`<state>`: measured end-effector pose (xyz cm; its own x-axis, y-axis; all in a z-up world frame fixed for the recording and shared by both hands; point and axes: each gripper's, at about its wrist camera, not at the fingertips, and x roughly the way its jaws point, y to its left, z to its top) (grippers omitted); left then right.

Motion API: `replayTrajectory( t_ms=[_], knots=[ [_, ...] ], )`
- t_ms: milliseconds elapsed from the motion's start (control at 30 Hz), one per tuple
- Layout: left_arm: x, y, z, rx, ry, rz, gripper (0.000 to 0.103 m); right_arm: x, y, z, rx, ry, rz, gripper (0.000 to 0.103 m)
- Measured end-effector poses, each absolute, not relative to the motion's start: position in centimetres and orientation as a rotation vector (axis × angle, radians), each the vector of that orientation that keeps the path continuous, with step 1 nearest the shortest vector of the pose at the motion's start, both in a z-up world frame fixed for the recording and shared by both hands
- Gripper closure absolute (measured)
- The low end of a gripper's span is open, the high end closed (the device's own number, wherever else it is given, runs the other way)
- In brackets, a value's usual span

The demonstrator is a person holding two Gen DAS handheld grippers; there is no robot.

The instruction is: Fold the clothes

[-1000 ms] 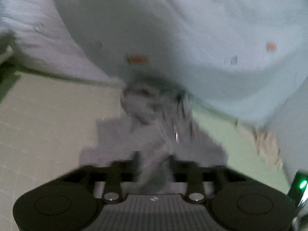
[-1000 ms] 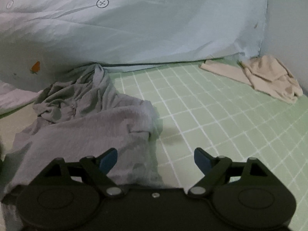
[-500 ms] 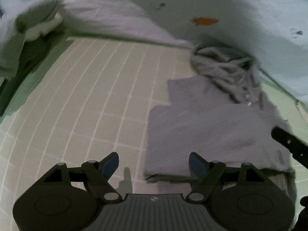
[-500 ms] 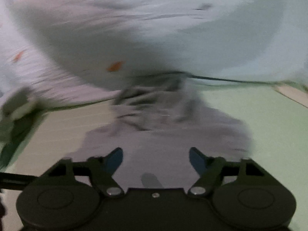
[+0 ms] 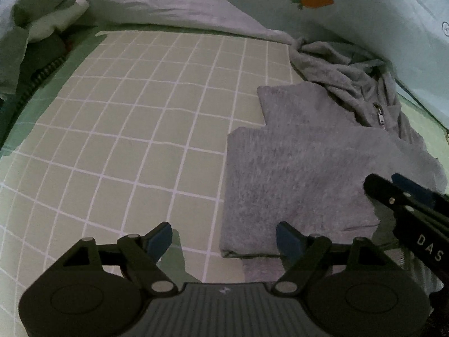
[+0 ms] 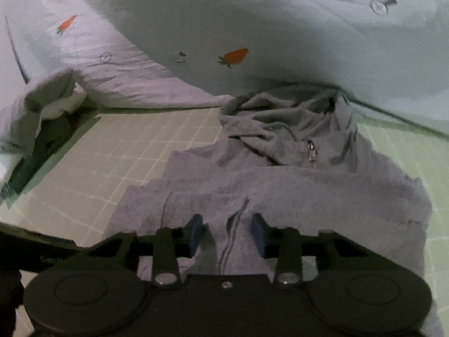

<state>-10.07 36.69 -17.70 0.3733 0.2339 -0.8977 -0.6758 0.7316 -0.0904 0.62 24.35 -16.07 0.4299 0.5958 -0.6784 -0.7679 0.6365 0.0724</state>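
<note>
A grey zip-up hoodie [image 5: 303, 163] lies on the green grid sheet [image 5: 134, 129], hood bunched toward the duvet, left side folded in with a straight edge. It fills the middle of the right wrist view [image 6: 294, 185], zipper pull showing [image 6: 311, 151]. My left gripper [image 5: 224, 238] is open and empty, at the hoodie's near left corner. My right gripper [image 6: 226, 230] hovers over the hoodie's front zipper line, jaws partly closed with a clear gap, holding nothing. The right gripper also shows at the right edge of the left wrist view [image 5: 404, 196].
A pale blue duvet [image 5: 350, 14] with carrot prints runs along the far side, right behind the hood. A rumpled pillow and dark items [image 5: 36, 36] sit at the far left. The grid sheet stretches left of the hoodie.
My left gripper let go of the hoodie and drew back to its left edge. My right gripper swung left over the hoodie and its jaws narrowed.
</note>
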Motion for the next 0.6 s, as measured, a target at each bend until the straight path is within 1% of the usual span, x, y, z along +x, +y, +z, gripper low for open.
replayTrajectory(
  t_ms=[133, 233, 300, 333, 367, 433, 600],
  knots=[
    [-10.0, 36.6, -17.7, -0.489, 1.038, 0.620, 0.017, -0.7, 25.2, -15.7, -0.371, 0.653, 0.885, 0.068],
    [-9.9, 36.5, -17.7, -0.480, 1.045, 0.625, 0.017, -1.2, 25.9, -16.2, -0.415, 0.660, 0.905, 0.068],
    [-9.8, 36.3, -17.7, -0.470, 1.050, 0.629, 0.017, -0.8, 26.1, -16.9, -0.409, 0.703, 0.889, 0.070],
    [-9.8, 36.3, -17.6, -0.465, 1.050, 0.630, 0.017, -0.7, 26.0, -17.1, -0.405, 0.709, 0.886, 0.077],
    [-9.8, 36.3, -17.6, -0.462, 1.051, 0.630, 0.017, -0.6, 25.9, -17.1, -0.402, 0.708, 0.883, 0.088],
    [-9.8, 36.2, -17.5, -0.462, 1.052, 0.630, 0.017, -0.3, 25.3, -16.9, -0.375, 0.702, 0.881, 0.097],
    [-9.6, 35.8, -16.2, -0.441, 1.023, 0.638, 0.017, -0.1, 22.9, -14.7, -0.312, 0.629, 0.868, 0.098]
  ],
)
